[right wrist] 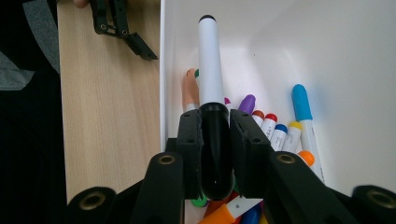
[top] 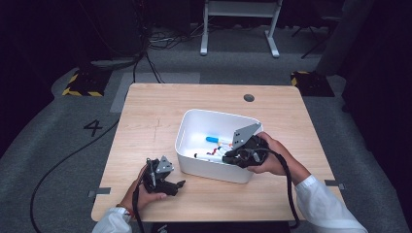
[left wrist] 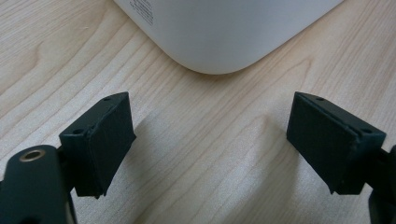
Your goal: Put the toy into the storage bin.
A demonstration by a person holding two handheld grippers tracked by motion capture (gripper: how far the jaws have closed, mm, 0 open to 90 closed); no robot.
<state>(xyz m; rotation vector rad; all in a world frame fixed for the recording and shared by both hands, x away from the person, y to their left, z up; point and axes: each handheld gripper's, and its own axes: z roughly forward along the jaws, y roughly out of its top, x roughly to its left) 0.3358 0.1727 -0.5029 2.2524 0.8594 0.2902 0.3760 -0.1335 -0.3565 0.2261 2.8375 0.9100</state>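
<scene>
A white bin [top: 190, 160] stands mid-table and holds several coloured markers [right wrist: 280, 128]. My right gripper [right wrist: 215, 140] reaches into the bin from its right side, shut on the black cap of a white marker [right wrist: 210, 65] that points away along the bin's wall. In the high view that gripper [top: 232, 156] sits over the bin's near right part. My left gripper [left wrist: 210, 144] rests low over the wooden table [left wrist: 196, 158], open with nothing between its pads, just short of the bin's rounded corner [left wrist: 219, 42]; the high view shows it [top: 179, 185] left of the bin's front.
The table's near edge [top: 204, 216] lies close behind both hands. A dark round hole [top: 248, 97] marks the far side of the tabletop. Cables [top: 290, 194] trail from both grippers off the front edge. A white frame [top: 240, 24] stands on the floor beyond.
</scene>
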